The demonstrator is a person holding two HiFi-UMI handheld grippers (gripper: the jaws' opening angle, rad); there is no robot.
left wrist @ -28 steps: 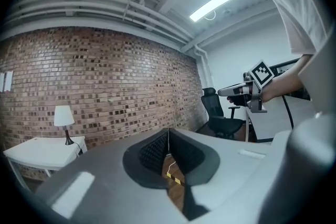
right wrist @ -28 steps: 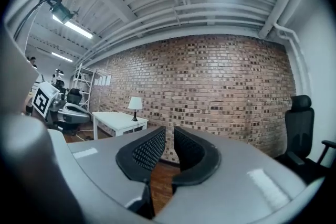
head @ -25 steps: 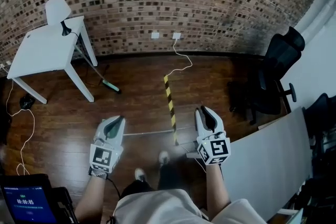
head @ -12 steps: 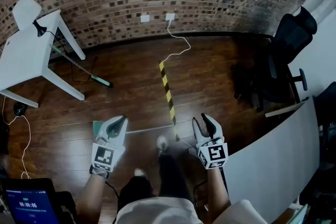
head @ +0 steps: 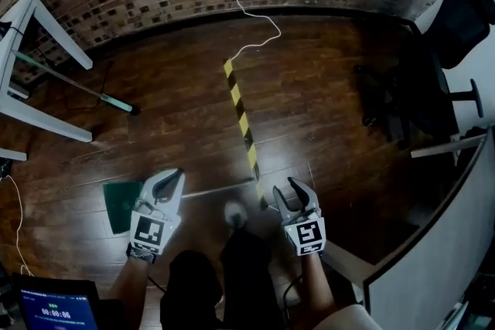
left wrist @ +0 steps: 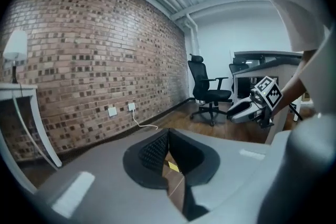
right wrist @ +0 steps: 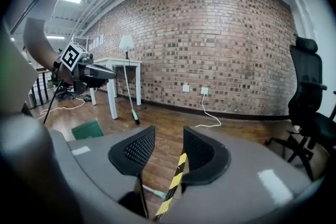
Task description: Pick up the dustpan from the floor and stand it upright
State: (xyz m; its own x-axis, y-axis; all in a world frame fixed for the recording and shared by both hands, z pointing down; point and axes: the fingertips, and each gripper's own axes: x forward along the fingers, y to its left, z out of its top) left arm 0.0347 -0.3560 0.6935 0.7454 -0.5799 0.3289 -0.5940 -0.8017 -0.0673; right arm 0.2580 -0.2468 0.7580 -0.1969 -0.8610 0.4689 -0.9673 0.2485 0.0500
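Observation:
A green dustpan (head: 118,202) lies flat on the wooden floor, and its long thin handle (head: 220,188) runs right toward the striped tape. My left gripper (head: 175,176) hovers just right of the pan, over the handle's near end, jaws shut and empty; in its own view the pads meet (left wrist: 167,136). My right gripper (head: 291,192) hangs right of the handle's far end, its jaws opening with nothing between them (right wrist: 169,147). The right gripper view shows the pan at the left (right wrist: 86,128).
A green-headed broom (head: 116,102) leans against the white table (head: 46,120) at the left. A yellow-black tape strip (head: 241,120) and a white cable (head: 259,31) cross the floor. Black office chair (head: 433,50) and a white desk panel (head: 433,259) stand at right; the person's legs are below.
The view has dropped toward the floor and both grippers have come down with it. The dustpan has come into sight beside the left gripper. The right jaws have spread apart.

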